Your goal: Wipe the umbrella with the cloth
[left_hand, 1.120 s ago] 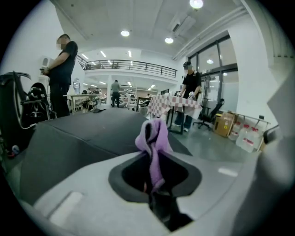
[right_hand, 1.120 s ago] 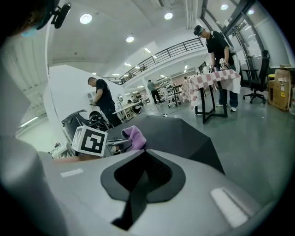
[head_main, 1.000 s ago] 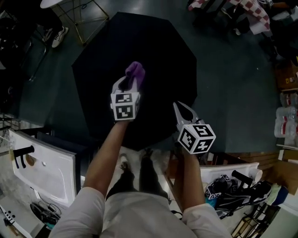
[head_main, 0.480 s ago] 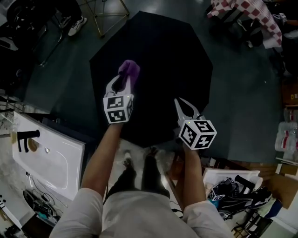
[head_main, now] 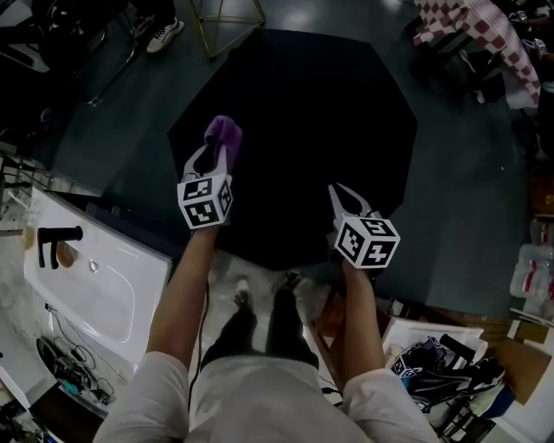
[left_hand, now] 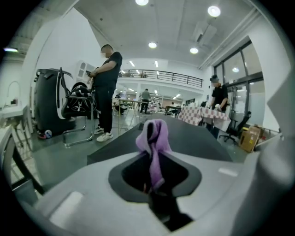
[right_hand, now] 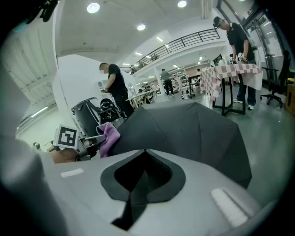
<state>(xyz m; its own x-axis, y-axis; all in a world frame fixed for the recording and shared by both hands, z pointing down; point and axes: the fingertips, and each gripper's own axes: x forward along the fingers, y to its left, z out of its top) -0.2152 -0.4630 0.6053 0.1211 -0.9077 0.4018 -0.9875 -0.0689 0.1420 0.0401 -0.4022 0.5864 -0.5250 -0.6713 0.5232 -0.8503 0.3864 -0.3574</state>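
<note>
A white sink (head_main: 104, 290) stands left, checkered tablecloth (head_main: 489, 39) upper right.

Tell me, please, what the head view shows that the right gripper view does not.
Only the head view shows the white washbasin and the person's legs. Only the right gripper view shows the ceiling lights and a balcony railing. Both show the open black umbrella, the purple cloth held in the left gripper, and the checked tablecloth.

L gripper (head_main: 216, 152) w/ cloth (head_main: 222, 131) slid left toward umbrella (head_main: 320, 104) edge
</note>
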